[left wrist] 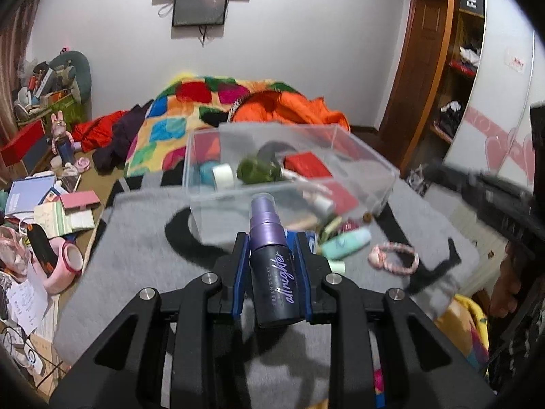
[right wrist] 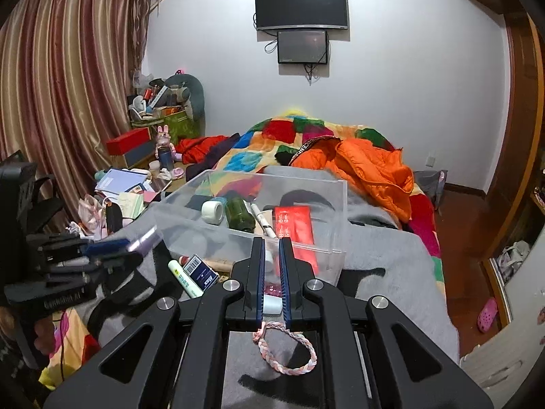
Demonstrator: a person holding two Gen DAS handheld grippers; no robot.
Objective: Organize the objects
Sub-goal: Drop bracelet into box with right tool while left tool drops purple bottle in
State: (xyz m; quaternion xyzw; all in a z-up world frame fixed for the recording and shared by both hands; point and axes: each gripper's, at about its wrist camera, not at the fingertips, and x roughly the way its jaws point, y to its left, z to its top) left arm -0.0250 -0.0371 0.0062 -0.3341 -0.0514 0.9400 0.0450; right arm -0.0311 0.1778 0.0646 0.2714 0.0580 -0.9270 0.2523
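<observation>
My left gripper (left wrist: 272, 262) clamps the purple spray bottle (left wrist: 272, 266); my right gripper (right wrist: 272, 272) pinches the braided hair tie (right wrist: 289, 351), dangling at six o'clock. Carrying step, I judge: both go next into the clear box (left wrist: 361, 150) at twelve o'clock.

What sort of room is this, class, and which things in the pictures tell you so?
Most likely a bedroom in a home. A bed with a patchwork quilt fills the middle, a TV hangs on the wall facing it, and long curtains cover one side.
</observation>
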